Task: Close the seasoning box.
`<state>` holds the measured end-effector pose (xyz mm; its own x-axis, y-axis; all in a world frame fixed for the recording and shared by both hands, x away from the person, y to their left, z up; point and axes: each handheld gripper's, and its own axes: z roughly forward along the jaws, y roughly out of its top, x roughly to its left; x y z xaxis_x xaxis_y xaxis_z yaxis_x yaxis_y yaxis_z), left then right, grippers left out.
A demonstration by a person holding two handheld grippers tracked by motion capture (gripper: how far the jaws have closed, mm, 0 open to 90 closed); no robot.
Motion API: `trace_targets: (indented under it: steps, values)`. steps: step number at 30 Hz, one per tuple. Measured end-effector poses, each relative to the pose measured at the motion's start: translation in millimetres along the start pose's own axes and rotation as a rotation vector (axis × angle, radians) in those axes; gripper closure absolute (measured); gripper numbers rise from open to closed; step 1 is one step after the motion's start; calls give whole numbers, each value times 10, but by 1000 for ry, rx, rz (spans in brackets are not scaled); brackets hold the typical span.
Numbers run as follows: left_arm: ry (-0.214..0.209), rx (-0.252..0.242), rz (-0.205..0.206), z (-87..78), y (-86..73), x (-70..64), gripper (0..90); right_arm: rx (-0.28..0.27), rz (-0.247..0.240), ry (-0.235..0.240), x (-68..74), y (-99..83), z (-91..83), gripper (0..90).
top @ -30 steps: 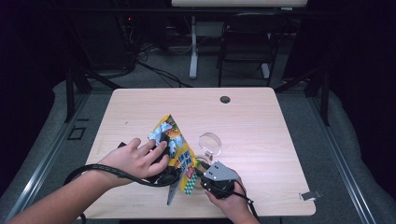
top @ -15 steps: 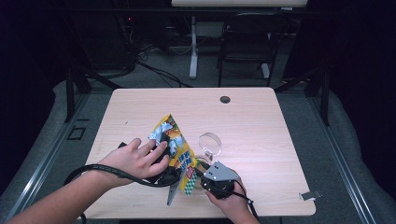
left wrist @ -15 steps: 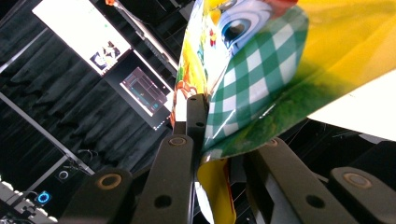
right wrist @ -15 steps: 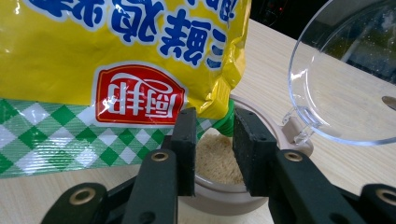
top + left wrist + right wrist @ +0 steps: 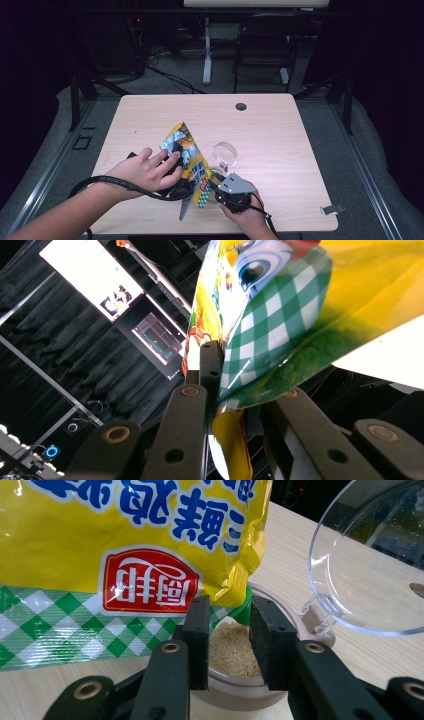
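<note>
- The left tool [image 5: 176,186] is pinching the yellow seasoning bag [image 5: 187,155] by an edge, tilting it over the small jar [image 5: 235,672] near the desk's [image 5: 280,130] front.
- The right tool [image 5: 229,645] is sitting spread around the bag's lower corner, just above the jar's granules [image 5: 230,652]; its jaws are apart, gripping nothing.
- The clear hinged lid [image 5: 370,570] is standing open beside the rim.
- Risk: the corner is barely overhanging the rim, so too steep a tilt could be sending granules onto the desk.

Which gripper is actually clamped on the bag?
The left gripper: its jaws pinch the snack bag edge. The right gripper instead straddles the rim of the granule-filled jar, with a gap between its jaws.
</note>
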<state>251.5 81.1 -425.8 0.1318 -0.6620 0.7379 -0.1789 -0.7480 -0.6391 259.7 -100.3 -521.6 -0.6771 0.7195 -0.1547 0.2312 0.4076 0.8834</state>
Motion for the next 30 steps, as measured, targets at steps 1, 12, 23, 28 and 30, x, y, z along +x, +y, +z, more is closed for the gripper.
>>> trace_targets:
  steps: [1, 12, 23, 28, 30]
  values:
    - [0, 1, 2, 1, 0, 0, 832, 4, -3, 1, -1, 0, -2, 699]
    - [6, 3, 9, -9, 1, 1, 832, 1, -1, -2, 5, 2, -3, 698]
    - [-6, 1, -2, 1, -8, -9, 832, 5, -4, 1, 3, 3, -3, 698]
    - [-19, 1, -16, 16, -14, -23, 832, 1, -7, -1, 3, 2, 0, 699]
    - [-22, -1, -23, 24, -18, -36, 832, -5, -3, -1, 7, 1, 3, 698]
